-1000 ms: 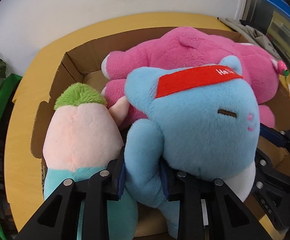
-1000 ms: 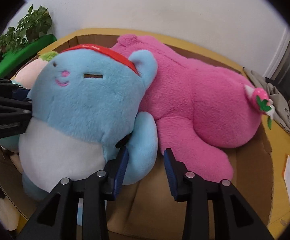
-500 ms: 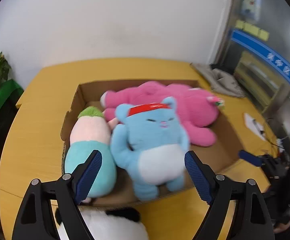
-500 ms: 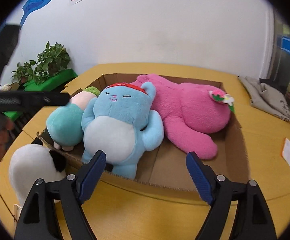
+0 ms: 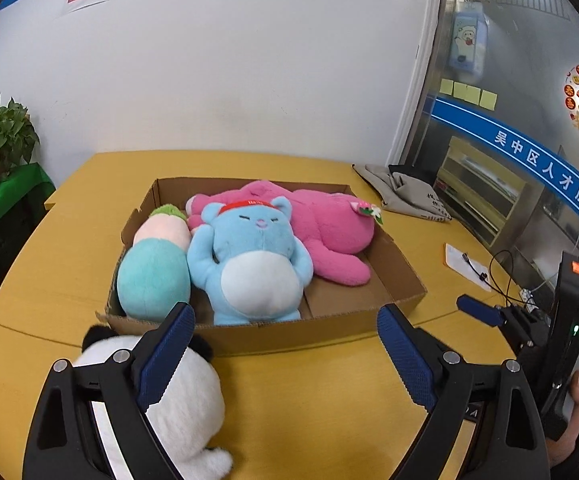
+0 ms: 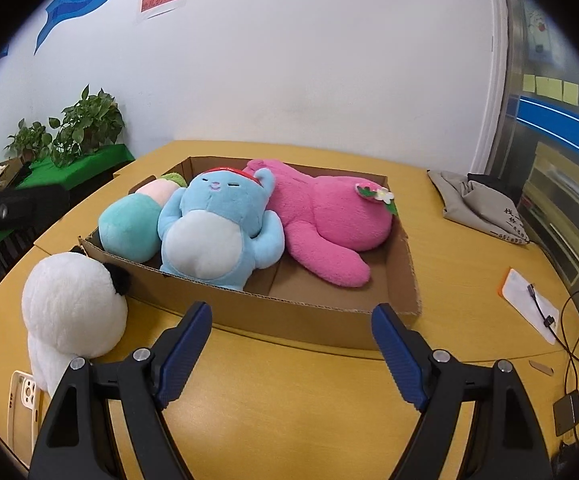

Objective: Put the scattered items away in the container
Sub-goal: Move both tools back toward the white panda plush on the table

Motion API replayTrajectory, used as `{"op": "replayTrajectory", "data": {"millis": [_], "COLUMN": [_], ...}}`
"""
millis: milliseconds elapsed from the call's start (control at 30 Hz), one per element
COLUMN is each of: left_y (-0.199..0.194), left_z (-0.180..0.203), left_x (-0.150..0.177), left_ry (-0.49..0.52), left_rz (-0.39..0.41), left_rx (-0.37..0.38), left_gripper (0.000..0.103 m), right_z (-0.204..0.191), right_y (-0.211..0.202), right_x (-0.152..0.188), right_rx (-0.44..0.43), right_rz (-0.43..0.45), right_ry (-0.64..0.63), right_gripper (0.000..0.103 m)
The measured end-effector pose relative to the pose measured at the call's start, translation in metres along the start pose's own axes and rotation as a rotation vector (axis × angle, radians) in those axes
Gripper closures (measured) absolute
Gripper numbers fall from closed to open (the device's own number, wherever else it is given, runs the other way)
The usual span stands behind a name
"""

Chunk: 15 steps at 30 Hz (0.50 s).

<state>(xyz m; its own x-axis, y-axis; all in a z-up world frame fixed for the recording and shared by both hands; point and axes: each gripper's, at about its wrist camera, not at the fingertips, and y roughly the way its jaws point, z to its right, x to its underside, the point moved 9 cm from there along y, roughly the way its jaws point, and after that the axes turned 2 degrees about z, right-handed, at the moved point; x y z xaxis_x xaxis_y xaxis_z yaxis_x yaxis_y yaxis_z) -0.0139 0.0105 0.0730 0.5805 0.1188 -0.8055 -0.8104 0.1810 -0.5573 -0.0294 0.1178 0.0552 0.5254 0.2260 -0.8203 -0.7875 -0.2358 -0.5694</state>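
Observation:
A shallow cardboard box (image 5: 329, 330) (image 6: 313, 316) sits on the yellow table. In it lie a blue plush with a red headband (image 5: 253, 256) (image 6: 217, 228), a pink plush (image 5: 325, 224) (image 6: 329, 216) and a teal-and-peach plush (image 5: 155, 268) (image 6: 133, 224). A white panda plush (image 5: 185, 408) (image 6: 73, 312) lies on the table outside the box, at its near left corner. My left gripper (image 5: 285, 352) is open and empty, above the table in front of the box, its left finger over the panda. My right gripper (image 6: 293, 348) is open and empty, in front of the box.
A grey cloth bag (image 5: 405, 192) (image 6: 485, 204) lies at the table's far right. A white card with a cable (image 5: 467, 266) (image 6: 529, 306) lies right of the box. A phone case (image 6: 23, 400) lies by the panda. Potted plants (image 6: 73, 128) stand left of the table.
Both grippers let go of the blue plush, opened wide and pulled back from the box. The blue plush now lies in the box and the panda has come into view.

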Motion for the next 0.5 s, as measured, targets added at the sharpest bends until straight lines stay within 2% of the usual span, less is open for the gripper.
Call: {"op": "replayTrajectory", "data": {"millis": [233, 500], "left_y": [0.006, 0.011], "left_z": [0.009, 0.011], "left_x": [0.031, 0.048], "left_ry": [-0.014, -0.038], "left_rz": [-0.045, -0.065], "left_rx": [-0.004, 0.01], "left_gripper": [0.008, 0.008], "right_z": [0.001, 0.004], "right_y": [-0.015, -0.015], "right_x": [0.007, 0.018], "right_rx": [0.001, -0.006], "right_rz": [0.0, -0.016], "right_ry": [0.001, 0.016], "right_gripper": [0.021, 0.021]}}
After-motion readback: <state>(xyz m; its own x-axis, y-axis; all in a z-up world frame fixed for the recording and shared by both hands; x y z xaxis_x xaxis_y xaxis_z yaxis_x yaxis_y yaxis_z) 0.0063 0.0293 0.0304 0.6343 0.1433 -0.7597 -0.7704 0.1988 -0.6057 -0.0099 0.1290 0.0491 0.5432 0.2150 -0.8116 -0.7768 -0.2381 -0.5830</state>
